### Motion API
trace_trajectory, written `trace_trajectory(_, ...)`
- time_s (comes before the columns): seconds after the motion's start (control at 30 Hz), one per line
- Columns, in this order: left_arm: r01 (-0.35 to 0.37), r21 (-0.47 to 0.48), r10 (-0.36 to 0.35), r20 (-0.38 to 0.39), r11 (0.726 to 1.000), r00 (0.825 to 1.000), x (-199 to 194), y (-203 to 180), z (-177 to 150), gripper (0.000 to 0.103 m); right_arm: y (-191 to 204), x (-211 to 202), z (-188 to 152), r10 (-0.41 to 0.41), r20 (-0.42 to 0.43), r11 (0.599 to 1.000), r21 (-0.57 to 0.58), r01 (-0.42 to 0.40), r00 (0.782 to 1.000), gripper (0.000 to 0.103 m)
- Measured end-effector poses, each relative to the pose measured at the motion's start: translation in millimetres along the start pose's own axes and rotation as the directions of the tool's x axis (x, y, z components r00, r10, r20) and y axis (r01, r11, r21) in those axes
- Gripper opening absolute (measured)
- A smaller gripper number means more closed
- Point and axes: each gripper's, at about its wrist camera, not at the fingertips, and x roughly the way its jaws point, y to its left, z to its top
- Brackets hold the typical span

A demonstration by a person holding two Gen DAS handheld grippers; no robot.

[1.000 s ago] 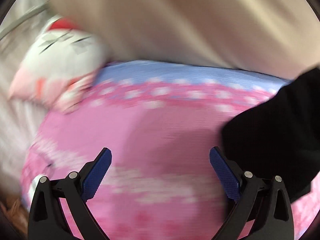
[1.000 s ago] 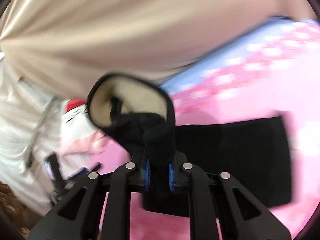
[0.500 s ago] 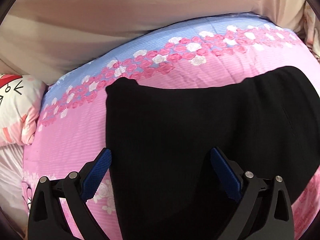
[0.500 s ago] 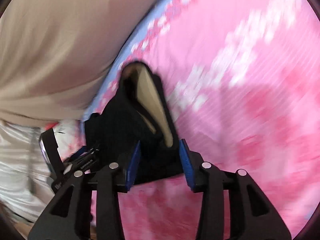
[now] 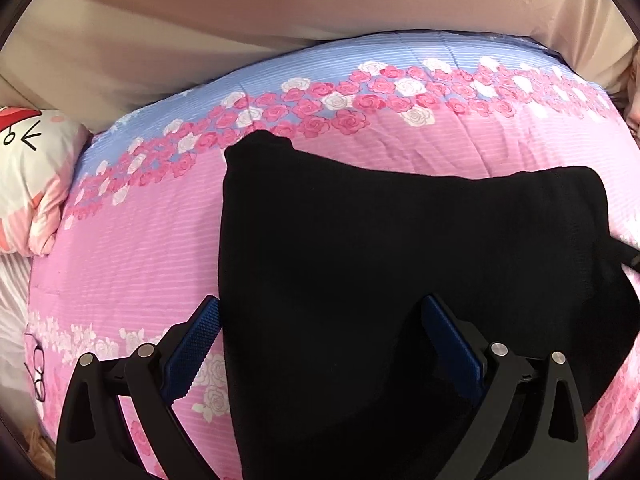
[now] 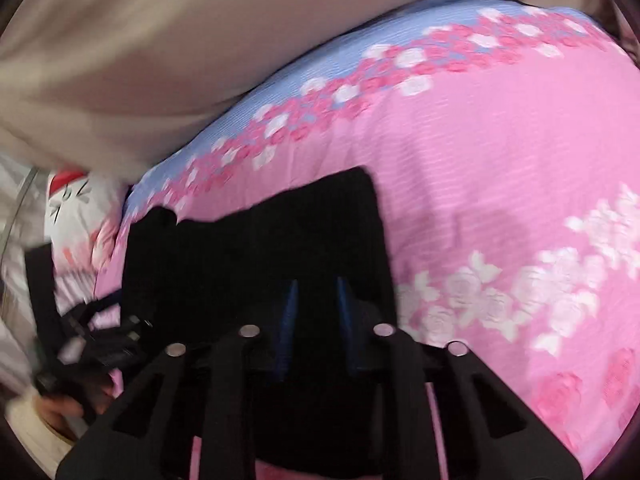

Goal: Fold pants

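The black pants [image 5: 400, 264] lie folded and flat on a pink floral quilt [image 5: 132, 248]. My left gripper [image 5: 320, 320] hovers open over their near left part: one blue pad [image 5: 196, 344] is above the quilt just off the left edge, the other above the fabric. In the right wrist view the pants [image 6: 260, 248] fill the lower middle. My right gripper [image 6: 316, 284] sits low over them with its jaws closing and a narrow gap left. Only flat black cloth shows in that gap, and the picture is blurred. The left gripper [image 6: 100, 332] and a hand [image 6: 56, 404] show at the left edge.
A white and pink cartoon pillow [image 5: 28, 176] lies off the quilt's left end, and it appears as the pillow [image 6: 76, 200] in the right view too. Beige cloth [image 5: 280, 20] rises behind the quilt's blue far border [image 5: 360, 56]. Pink quilt stretches right of the pants [image 6: 500, 184].
The left gripper swung over onto the pants and then stayed put. The right gripper let go of the pants end it held, and that fabric now lies flat; the gripper sank lower and its jaws narrowed again.
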Motion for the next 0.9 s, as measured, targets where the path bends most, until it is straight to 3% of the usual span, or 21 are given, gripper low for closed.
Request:
trace_trajectory(0.03,0.005,-0.009,-0.005,-0.002,1.0,1.0,1,1,0,0.098,7,-8,4,-0.009,0.025,1.0,-0.005,0.009,1.0,0.023)
trace_trajectory(0.1,0.017,-0.024,-0.017,-0.005,1.0,1.0,2,4,0,0.098,26,-22,11,0.047,0.066,0.998,-0.047,-0.044,0.997,0.023)
trace_trajectory(0.2,0.018,-0.025,-0.018,-0.003,1.0,1.0,2,4,-1,0.098,44,-5,19,0.039,0.053,0.99,-0.136,-0.031,0.998,0.023)
trace_trajectory(0.27,0.02,-0.017,-0.02,0.003,1.0,1.0,2,3,-2,0.098,22,21,12,-0.049,-0.014,0.99,-0.135,0.046,0.999,0.02)
trace_trajectory(0.3,0.024,-0.017,-0.024,0.006,1.0,1.0,0,3,-2,0.098,1,30,7,-0.017,-0.022,0.995,-0.101,0.015,1.0,0.018)
trace_trajectory(0.37,0.011,-0.02,-0.01,0.022,1.0,1.0,-7,8,-3,0.098,-11,23,8,0.027,-0.015,0.999,-0.044,-0.027,1.0,0.017)
trace_trajectory(0.43,-0.014,-0.031,0.016,0.041,0.999,0.999,-17,18,-8,0.098,-3,6,13,-0.008,-0.004,0.999,-0.039,0.008,1.0,0.022)
trace_trajectory(0.53,-0.027,-0.065,0.03,0.056,0.998,0.998,-31,45,-27,0.098,36,-18,20,-0.004,0.019,0.989,-0.145,0.007,1.0,0.023)
trace_trajectory(0.63,-0.006,-0.119,0.007,0.004,0.993,1.0,-34,67,-52,0.098,105,-2,33,0.052,-0.08,0.939,-0.336,-0.076,0.995,0.033)
trace_trajectory(0.67,0.008,-0.13,-0.009,-0.006,0.992,1.0,-34,70,-59,0.098,125,11,37,0.062,-0.116,0.915,-0.39,-0.103,0.991,0.047)
trace_trajectory(0.73,0.02,-0.138,-0.024,-0.028,0.99,0.999,-31,72,-72,0.098,168,48,48,0.086,-0.174,0.871,-0.465,-0.158,0.981,0.062)
trace_trajectory(0.83,0.023,-0.136,-0.029,-0.041,0.99,0.999,-25,70,-81,0.098,206,107,64,0.085,-0.288,0.845,-0.486,-0.222,0.954,0.062)
trace_trajectory(0.87,0.02,-0.133,-0.026,-0.044,0.991,0.999,-23,69,-82,0.098,214,128,67,0.071,-0.343,0.848,-0.474,-0.237,0.937,0.062)
trace_trajectory(0.9,0.02,-0.13,-0.026,-0.044,0.991,0.999,-20,67,-83,0.098,220,147,67,0.076,-0.417,0.852,-0.444,-0.276,0.906,0.062)
